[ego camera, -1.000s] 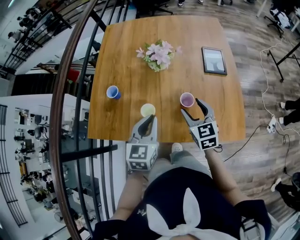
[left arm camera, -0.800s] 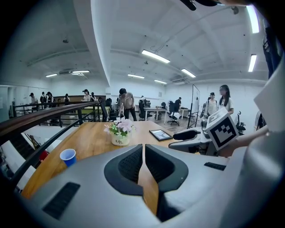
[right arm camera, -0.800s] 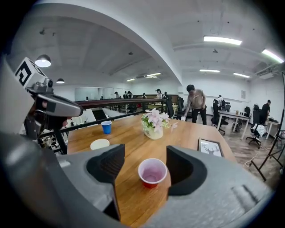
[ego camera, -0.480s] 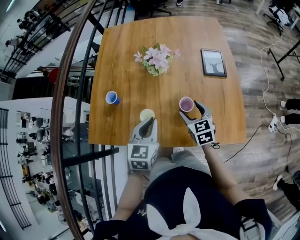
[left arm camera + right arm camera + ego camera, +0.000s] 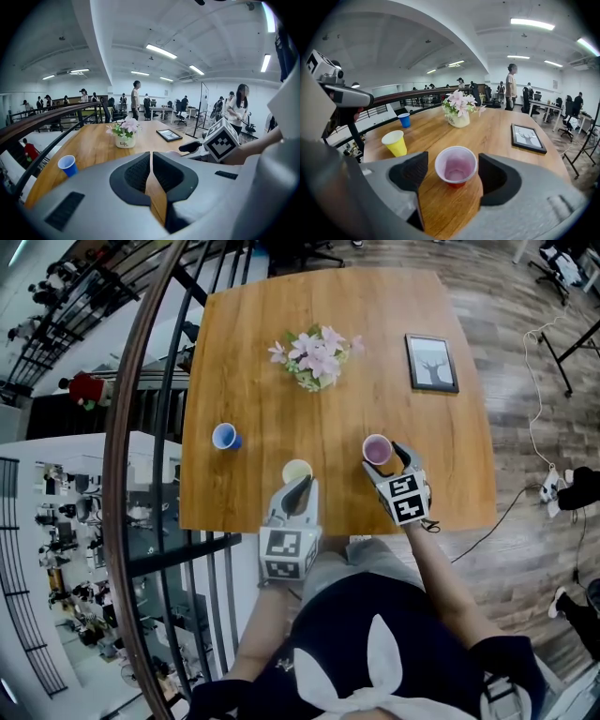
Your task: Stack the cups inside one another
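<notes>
My right gripper [image 5: 387, 463] had descended and its jaws had just been opening; they stood released either side of the red cup [image 5: 456, 168], not touching it, so I judged the first pick imminent. My left gripper [image 5: 151, 158] was clenched and empty, just behind the yellow cup [image 5: 297, 471]. The blue cup [image 5: 225, 436] stood apart on the wooden table [image 5: 262, 334], then flowers [image 5: 314, 357], a picture frame [image 5: 432, 362], and open office beyond.
</notes>
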`<state>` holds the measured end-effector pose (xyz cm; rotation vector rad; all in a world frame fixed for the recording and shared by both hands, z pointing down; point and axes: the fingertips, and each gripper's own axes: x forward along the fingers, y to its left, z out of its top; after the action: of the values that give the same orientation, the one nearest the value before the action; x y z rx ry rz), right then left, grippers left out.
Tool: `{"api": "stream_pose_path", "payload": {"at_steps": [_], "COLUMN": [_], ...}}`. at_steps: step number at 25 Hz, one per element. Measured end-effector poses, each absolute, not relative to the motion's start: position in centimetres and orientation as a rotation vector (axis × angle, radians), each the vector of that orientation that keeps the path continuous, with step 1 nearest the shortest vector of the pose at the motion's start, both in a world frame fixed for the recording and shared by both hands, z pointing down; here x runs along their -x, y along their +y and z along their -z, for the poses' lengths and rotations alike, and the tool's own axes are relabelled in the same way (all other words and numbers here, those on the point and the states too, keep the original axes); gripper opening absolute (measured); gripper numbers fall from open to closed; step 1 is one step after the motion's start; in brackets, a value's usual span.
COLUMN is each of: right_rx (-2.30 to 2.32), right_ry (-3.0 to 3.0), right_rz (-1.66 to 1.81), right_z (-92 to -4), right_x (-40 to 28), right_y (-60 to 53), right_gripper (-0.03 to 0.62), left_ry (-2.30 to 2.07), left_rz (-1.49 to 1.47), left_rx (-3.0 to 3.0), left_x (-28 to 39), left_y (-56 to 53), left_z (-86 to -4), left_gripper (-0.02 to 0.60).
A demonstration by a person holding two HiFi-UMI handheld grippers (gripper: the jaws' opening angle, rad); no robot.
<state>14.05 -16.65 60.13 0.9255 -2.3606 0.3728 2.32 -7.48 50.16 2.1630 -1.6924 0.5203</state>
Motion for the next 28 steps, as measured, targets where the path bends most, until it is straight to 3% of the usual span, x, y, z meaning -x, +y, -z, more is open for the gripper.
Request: {"api": "stream_pose_path", "payload": {"at_steps": [28], "right_rx": [-0.887], "right_ry": [-2.318], "right_rz": [-0.382], "right_z": [-62.8], "right_x": [-13.4], "right_y": [-17.3], "right_gripper": [0.313], "left_ry": [-1.724], "left_rz": [-0.514], "left_rx": [-2.088], "left_x": [-0.3], "left_y": [-7.0], "left_z": [-51.4], "left_gripper": [0.032]}}
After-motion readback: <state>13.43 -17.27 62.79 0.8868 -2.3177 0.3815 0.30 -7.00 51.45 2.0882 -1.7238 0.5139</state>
